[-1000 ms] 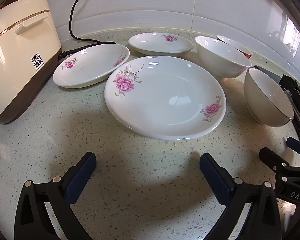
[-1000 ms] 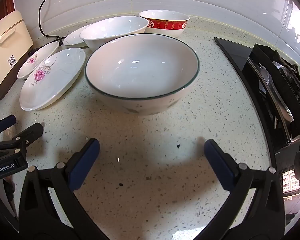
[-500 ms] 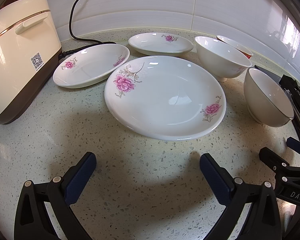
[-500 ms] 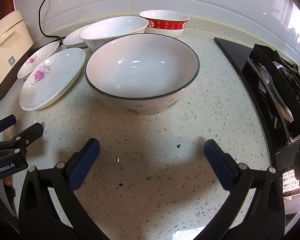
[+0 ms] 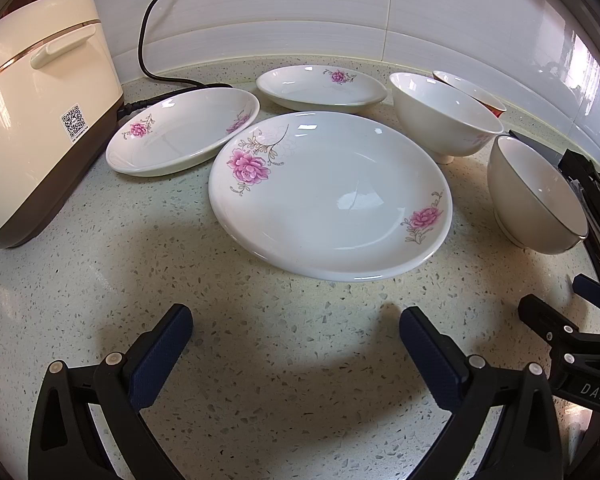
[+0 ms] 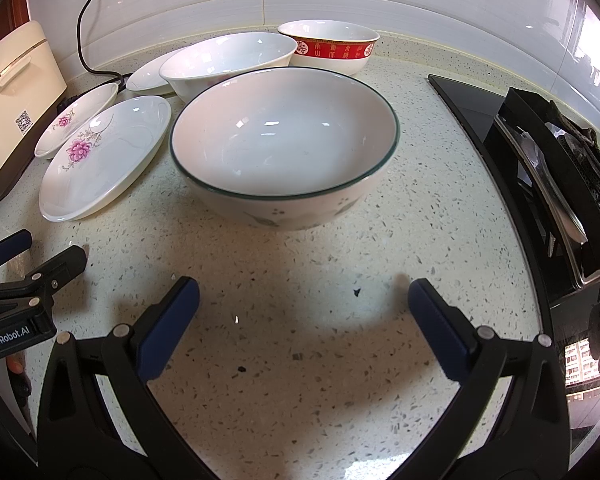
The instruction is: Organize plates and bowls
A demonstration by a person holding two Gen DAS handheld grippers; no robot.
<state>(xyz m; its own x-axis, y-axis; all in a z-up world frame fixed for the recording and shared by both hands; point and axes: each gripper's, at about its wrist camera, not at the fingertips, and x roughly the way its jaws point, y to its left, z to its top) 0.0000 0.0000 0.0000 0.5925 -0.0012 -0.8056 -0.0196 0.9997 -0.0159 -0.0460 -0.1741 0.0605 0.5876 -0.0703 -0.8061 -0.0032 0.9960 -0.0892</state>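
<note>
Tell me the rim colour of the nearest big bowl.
Dark green, on the large white bowl; right wrist view.

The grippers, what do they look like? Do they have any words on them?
Both are black plastic frames with silver rivets and two fingers tipped with ribbed dark blue pads. The left gripper, seen from the right wrist camera, carries a white "GenRobot.AI" label. The right gripper, seen from the left wrist camera, shows the letters "DAS".

Nothing has changed across the pictures: no plate or bowl has shifted on the table, and neither gripper has moved, opened or closed in either wrist view since a second ago.
</note>
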